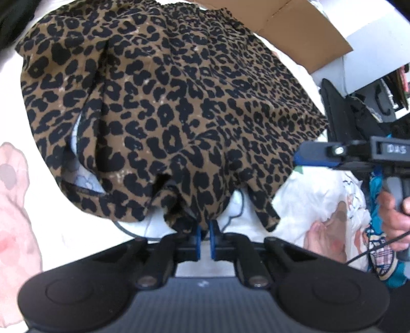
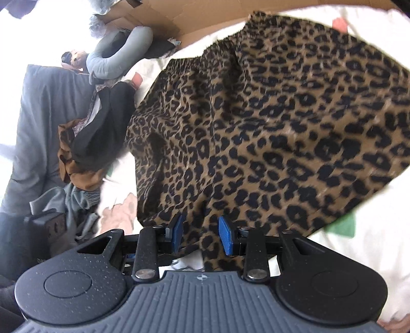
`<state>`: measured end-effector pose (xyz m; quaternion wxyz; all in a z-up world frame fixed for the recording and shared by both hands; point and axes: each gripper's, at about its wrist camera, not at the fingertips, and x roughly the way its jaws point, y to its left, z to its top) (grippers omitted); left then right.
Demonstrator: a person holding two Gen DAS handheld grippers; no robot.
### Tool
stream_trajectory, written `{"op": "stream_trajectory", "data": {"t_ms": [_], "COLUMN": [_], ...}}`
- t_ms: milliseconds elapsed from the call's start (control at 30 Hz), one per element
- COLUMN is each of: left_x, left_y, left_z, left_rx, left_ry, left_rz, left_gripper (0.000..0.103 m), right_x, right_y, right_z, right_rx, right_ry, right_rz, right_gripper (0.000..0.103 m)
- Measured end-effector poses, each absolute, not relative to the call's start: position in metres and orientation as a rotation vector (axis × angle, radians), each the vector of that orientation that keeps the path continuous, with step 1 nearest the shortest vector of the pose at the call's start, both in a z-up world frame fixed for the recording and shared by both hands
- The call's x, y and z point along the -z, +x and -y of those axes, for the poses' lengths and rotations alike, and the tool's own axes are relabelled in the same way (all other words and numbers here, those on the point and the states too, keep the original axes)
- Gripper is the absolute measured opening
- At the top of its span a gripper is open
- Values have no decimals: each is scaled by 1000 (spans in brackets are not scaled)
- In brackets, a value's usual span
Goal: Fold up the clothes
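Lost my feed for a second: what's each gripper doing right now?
Left gripper: shut on the leopard garment hem.
Right gripper: open, fabric between its pads, not pinched.

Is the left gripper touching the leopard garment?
Touching: in the left wrist view the left gripper has its jaws pinched shut on the leopard garment's hem.

At the top of your right wrist view a brown cardboard box [image 2: 164,18] stands behind the white printed bedsheet [image 2: 379,230]. At left, a grey cushion [image 2: 43,123] borders a glaring white area, with a grey neck pillow [image 2: 115,56] above it.
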<state>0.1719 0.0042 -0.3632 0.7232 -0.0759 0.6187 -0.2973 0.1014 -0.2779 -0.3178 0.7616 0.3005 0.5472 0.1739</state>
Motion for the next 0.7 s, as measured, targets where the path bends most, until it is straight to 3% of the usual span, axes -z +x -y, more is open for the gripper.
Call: {"op": "stream_trajectory", "data": {"t_ms": [233,300,700], "left_x": [352,350,344], "left_y": [166,166,164], "left_z": [-12,-13,1], "left_rx": [697,710,801], "left_ry": [-237,-251,-269], "left_rz": [-1336,-1328,-1283], "left_gripper": [4,4,3], "right_x": [332,338,380], "right_y": [101,100,96], "right_z": [261,257,258], "right_rx": [-447,-455,-431], "right_ry": [730,765,1006], "right_rz": [-1257,-1279,-1360], "right_gripper": [36,42,42]}}
